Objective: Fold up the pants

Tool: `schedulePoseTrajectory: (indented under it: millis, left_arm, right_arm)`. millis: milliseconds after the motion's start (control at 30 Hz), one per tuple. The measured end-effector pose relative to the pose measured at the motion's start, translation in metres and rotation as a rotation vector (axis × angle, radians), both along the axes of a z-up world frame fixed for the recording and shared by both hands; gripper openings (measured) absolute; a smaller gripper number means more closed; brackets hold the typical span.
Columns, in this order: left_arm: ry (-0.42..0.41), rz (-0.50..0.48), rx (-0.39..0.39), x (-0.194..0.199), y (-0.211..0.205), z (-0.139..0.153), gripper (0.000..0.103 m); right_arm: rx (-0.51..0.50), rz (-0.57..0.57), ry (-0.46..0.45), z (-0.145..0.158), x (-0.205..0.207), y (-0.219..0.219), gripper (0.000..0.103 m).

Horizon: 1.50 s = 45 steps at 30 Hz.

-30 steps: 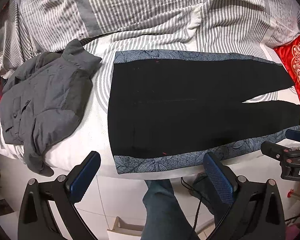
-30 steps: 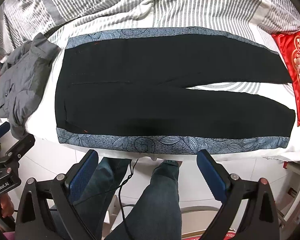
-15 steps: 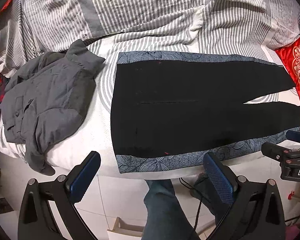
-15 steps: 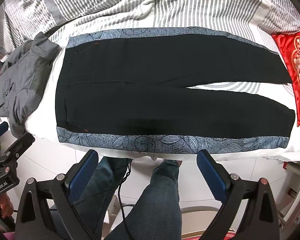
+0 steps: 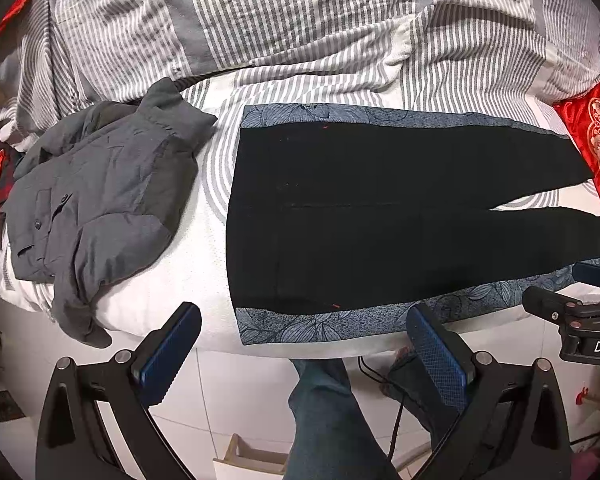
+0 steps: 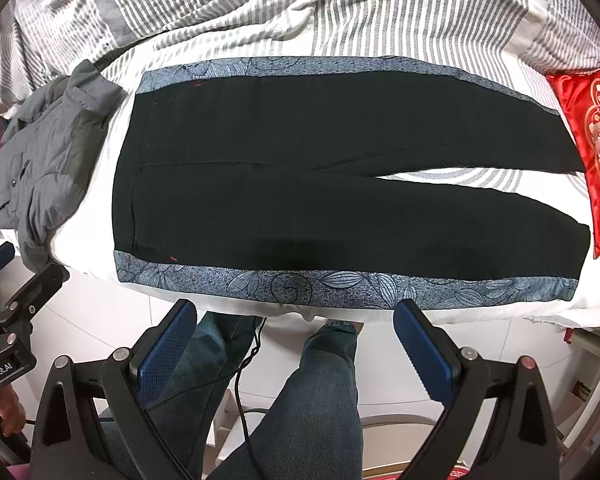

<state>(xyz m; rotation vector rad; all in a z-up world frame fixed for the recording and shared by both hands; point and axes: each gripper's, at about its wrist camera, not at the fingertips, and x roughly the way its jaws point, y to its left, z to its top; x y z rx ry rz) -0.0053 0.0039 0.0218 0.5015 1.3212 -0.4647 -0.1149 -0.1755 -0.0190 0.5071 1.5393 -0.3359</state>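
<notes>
Nearest the cameras, both tools hang off the bed edge above the floor. The left gripper [image 5: 302, 344] has its jaws spread wide and holds nothing. The right gripper [image 6: 296, 340] is likewise wide open and empty. The operator's legs [image 6: 312, 400] stand below them, with a cable [image 6: 246, 368] trailing between.

Just beyond the fingertips lies the pants [image 6: 340, 176], spread flat on the bed [image 5: 172, 280] at its near edge. The garment is black with a blue patterned band [image 6: 340, 284] along each outer seam. No fold is yet made.

Orientation: the long axis runs left to right, parallel to the bed edge. The waistband sits at the left, the cuffs at the right. The two legs part slightly toward the cuffs, bedding showing in the gap.

Handling, as judged: the cloth appears soft, light and limp. It will likely sag and drag if lifted at one point only. The near patterned seam is the accessible edge. A pinch near the waist corner by the left tool and near the near cuff by the right should carry the near leg over the far one.

Farther off, a grey jacket [image 5: 96, 204] lies crumpled left of the waistband, apart from it. A red cushion [image 6: 592, 152] sits just beyond the cuffs. A striped duvet [image 5: 300, 20] is bunched at the far side.
</notes>
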Motion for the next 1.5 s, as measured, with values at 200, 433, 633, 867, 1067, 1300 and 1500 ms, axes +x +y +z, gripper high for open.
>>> schedulePoseTrajectory:
  millis: [200,433,633,867,1067,1300,1500]
  left_arm:
    - [-0.007,0.001,0.001,-0.001,-0.002,0.001,0.103]
    - [-0.012,0.007,0.004,-0.002,-0.002,0.002,0.103]
    - [-0.022,0.014,0.009,-0.006,-0.003,0.003,0.103]
    - [-0.037,0.025,0.018,-0.013,-0.006,0.005,0.103]
    - [-0.041,0.064,0.017,-0.018,-0.007,0.005,0.103]
    - [-0.006,0.274,-0.041,-0.025,0.016,-0.007,0.103]
    - [0.084,0.416,-0.057,-0.039,0.039,-0.038,0.103]
  right_arm:
    - [0.001,-0.003,-0.004,0.000,-0.001,-0.001,0.100]
    - [0.008,-0.006,-0.011,0.000,-0.003,-0.004,0.100]
    - [0.015,-0.010,-0.019,-0.001,-0.005,-0.008,0.100]
    - [0.026,-0.012,-0.028,-0.002,-0.007,-0.013,0.100]
    - [0.039,0.011,-0.045,-0.004,-0.011,-0.017,0.100]
    - [0.090,0.056,-0.055,-0.013,-0.032,-0.029,0.100]
    - [0.210,0.044,-0.041,-0.036,-0.057,-0.031,0.100]
